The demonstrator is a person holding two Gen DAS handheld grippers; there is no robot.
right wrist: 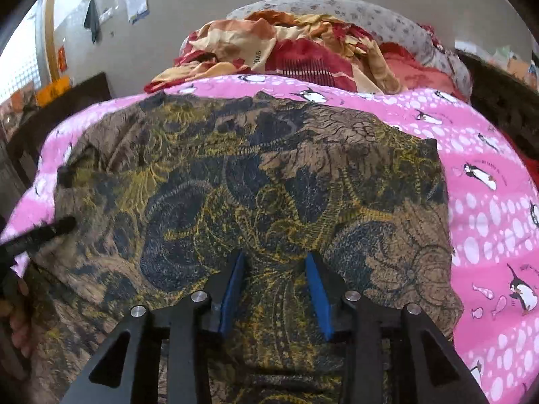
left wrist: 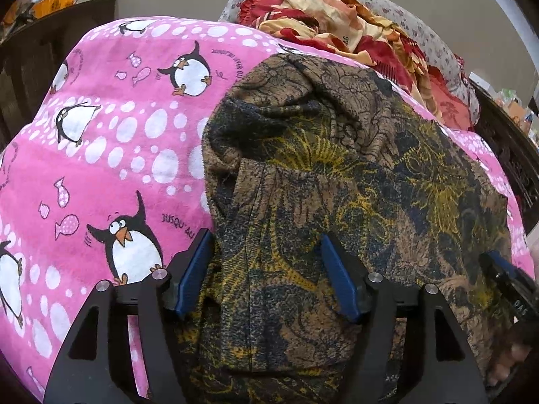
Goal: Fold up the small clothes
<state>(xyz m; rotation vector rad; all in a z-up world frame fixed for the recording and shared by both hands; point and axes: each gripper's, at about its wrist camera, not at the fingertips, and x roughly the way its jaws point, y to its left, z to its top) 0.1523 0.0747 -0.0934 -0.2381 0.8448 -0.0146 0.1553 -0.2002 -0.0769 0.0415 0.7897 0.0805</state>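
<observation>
A brown garment [left wrist: 353, 175] with dark blue and yellow floral print lies spread on a pink penguin-print sheet [left wrist: 111, 155]. Its left part is bunched into folds. My left gripper [left wrist: 266, 235] stands open over the garment's near left edge, with a fold of cloth lying loose between the pads. In the right wrist view the garment [right wrist: 269, 168] lies flatter. My right gripper [right wrist: 275, 254] is open low over its near edge, with puckered cloth between the blue pads [right wrist: 232, 289]. Each gripper shows at the other view's edge: the right gripper [left wrist: 498, 269] and the left gripper [right wrist: 69, 198].
A crumpled red and cream floral cloth [right wrist: 269, 50] and a grey patterned pillow [right wrist: 370, 17] sit behind the sheet. Dark wooden furniture [left wrist: 50, 43] stands at the left and more of the dark furniture [left wrist: 508, 155] at the right. A person's fingers [left wrist: 508, 363] hold the right gripper.
</observation>
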